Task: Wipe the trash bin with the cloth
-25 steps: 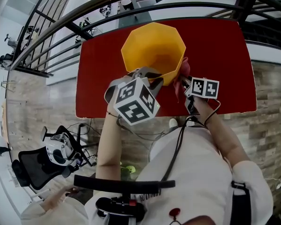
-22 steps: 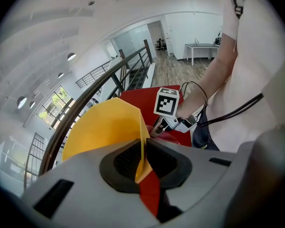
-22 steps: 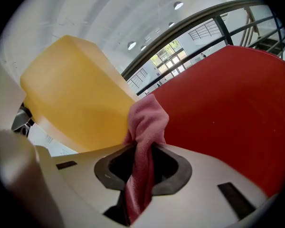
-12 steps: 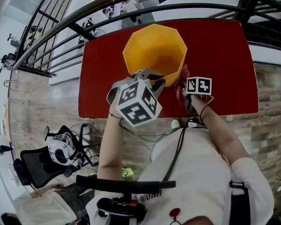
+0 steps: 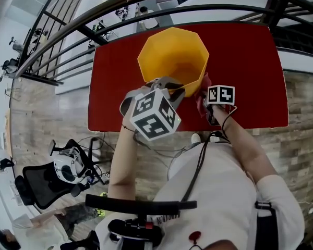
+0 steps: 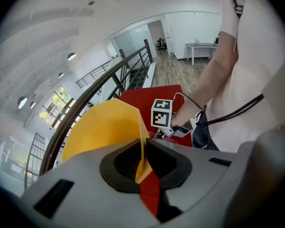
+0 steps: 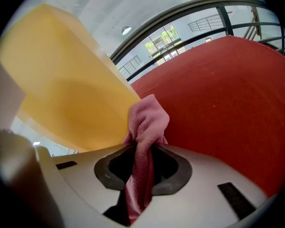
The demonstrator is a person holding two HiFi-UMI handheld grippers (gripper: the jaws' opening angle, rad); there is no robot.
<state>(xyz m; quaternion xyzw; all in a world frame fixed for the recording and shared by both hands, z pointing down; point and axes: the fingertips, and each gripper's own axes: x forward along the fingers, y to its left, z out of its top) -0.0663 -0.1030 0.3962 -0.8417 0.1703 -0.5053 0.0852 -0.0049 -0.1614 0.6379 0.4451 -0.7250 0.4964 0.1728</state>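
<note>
the yellow trash bin (image 5: 172,51) stands upright on the red table (image 5: 245,66), a little left of its middle. the pink cloth (image 7: 146,122) lies against the bin's outer wall on the right side, pinched between the jaws of the right gripper (image 7: 141,167). the left gripper (image 6: 143,161) has its jaws clamped on the bin's near rim, one pad inside the wall and one outside.

Bin (image 5: 172,56) — smooth matt plastic; cloth (image 7: 145,122) — soft fabric w/ nubby weave.
</note>
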